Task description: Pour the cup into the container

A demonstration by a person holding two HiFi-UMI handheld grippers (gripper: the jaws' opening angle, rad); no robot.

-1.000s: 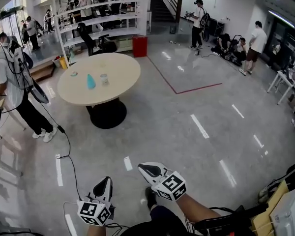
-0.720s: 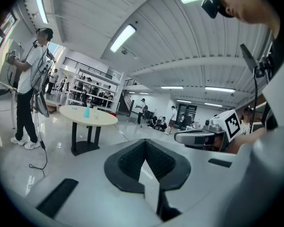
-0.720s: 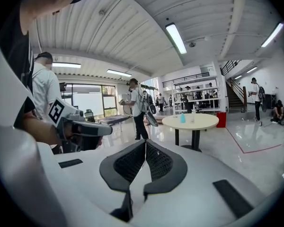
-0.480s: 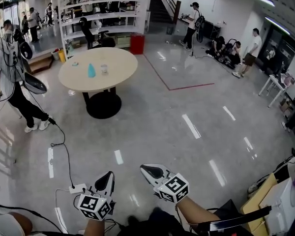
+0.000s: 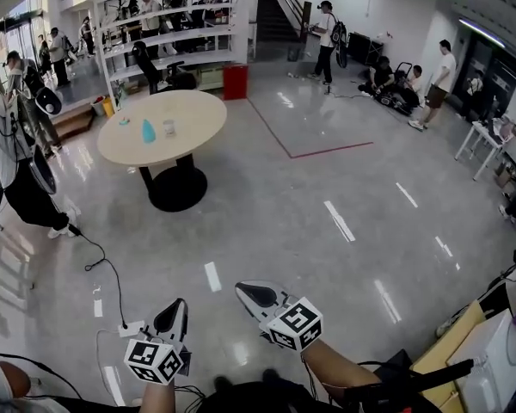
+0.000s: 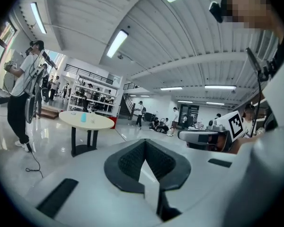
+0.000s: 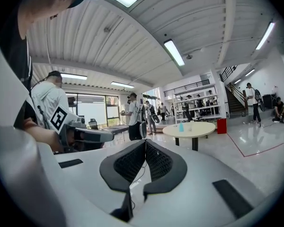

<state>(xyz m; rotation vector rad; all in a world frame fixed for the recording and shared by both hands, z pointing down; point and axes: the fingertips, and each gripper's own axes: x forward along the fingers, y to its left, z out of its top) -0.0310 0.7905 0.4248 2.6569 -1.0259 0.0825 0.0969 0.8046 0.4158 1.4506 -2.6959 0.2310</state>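
Note:
Far ahead, a round beige table (image 5: 189,114) carries a blue cup (image 5: 148,131) and a small clear container (image 5: 168,128) next to it. Both grippers are low in the head view, over the grey floor and far short of the table. My left gripper (image 5: 173,308) is shut and empty. My right gripper (image 5: 244,290) is likewise shut with nothing in it. The left gripper view has the jaw tips of the left gripper (image 6: 144,143) meeting, with the table (image 6: 97,122) and cup (image 6: 83,117) distant. From the right gripper (image 7: 145,142) the table (image 7: 199,127) and cup (image 7: 181,126) are also far off.
A person with gear (image 5: 17,170) stands left of the table. A black cable (image 5: 103,269) runs to a power strip (image 5: 131,327) beside my left gripper. White shelves (image 5: 168,33) and a red bin (image 5: 234,82) stand behind the table. A red floor line (image 5: 310,153) lies right.
Both grippers have travelled forward over the floor, still shut. The table has slid left in the head view, and the power strip has come into view by the left gripper.

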